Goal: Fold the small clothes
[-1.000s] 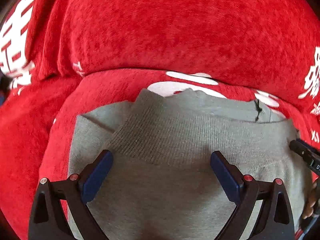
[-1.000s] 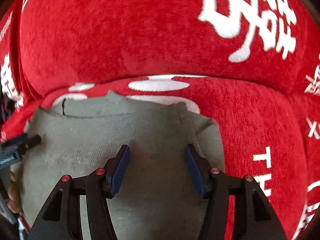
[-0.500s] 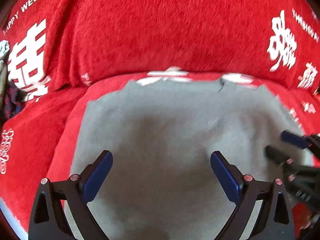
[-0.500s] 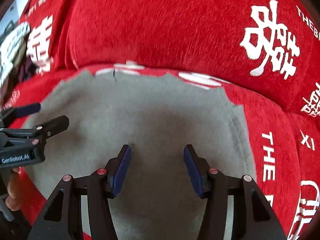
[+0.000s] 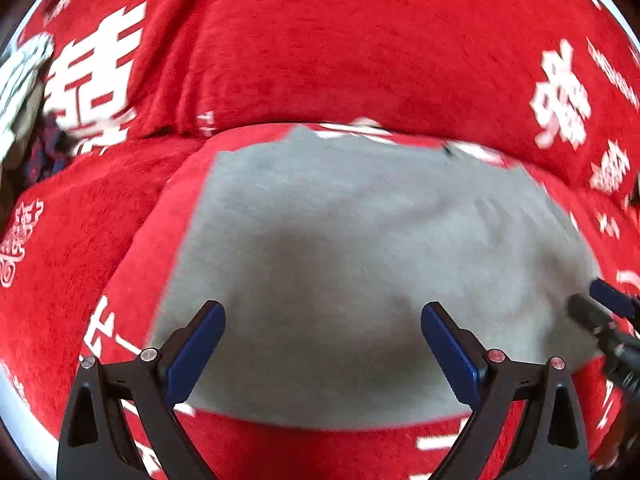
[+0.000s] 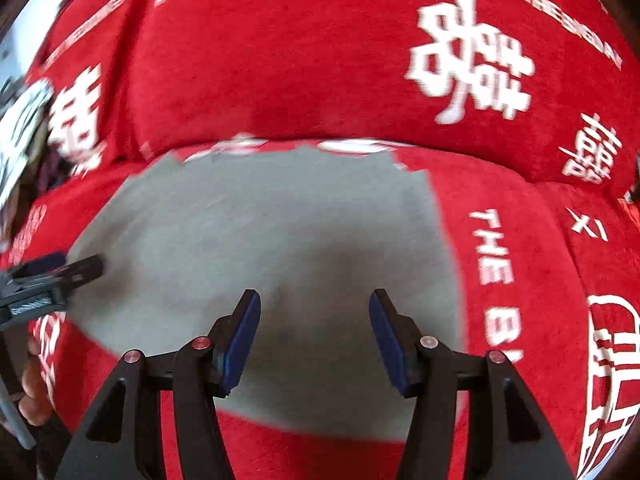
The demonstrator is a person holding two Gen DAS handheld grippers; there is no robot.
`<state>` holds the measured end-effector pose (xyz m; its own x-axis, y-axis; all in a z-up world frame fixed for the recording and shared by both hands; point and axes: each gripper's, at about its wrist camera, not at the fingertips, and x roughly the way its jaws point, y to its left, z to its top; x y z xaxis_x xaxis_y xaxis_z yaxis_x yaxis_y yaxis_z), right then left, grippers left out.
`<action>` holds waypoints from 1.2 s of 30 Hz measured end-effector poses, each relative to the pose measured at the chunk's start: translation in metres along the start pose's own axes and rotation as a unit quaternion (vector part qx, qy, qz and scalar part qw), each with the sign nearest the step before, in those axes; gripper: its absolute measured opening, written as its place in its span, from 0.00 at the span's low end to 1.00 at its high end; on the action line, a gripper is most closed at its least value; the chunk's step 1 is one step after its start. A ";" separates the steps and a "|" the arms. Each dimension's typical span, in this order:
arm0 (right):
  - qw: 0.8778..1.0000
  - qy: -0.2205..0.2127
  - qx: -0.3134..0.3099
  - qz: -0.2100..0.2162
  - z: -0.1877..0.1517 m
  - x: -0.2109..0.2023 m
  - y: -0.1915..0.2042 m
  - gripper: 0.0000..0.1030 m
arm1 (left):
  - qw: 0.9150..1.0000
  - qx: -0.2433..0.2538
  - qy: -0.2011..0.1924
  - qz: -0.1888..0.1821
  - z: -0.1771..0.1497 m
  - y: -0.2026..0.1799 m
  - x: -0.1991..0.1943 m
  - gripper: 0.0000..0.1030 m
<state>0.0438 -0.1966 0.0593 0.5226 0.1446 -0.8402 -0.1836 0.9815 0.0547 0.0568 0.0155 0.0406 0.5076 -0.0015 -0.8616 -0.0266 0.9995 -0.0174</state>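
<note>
Now both grippers pulled back, jaws open, empty; whole grey garment (image 5: 360,248) visible.

The red cover (image 6: 500,184) bears white "THE", "XI" and double-happiness characters.

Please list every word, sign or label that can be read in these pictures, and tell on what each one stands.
"THE": white print on the red plush sofa cover, right of the grey folded garment.
"XI": same cover, farther right.
Large white double-happiness signs: on the back cushion.
Other white lettering: too blurred to read.
The garment: no text.
</note>
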 end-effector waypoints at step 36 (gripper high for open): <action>1.000 0.001 0.018 0.025 -0.002 -0.022 0.007 0.61 | 0.929 -0.257 -0.001 -0.267 -0.036 0.134 0.016 0.84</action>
<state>0.0296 -0.1928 0.0771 0.5126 0.1933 -0.8366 -0.1793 0.9769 0.1159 0.0309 0.1487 0.0061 0.5674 -0.4916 -0.6606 -0.1782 0.7100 -0.6813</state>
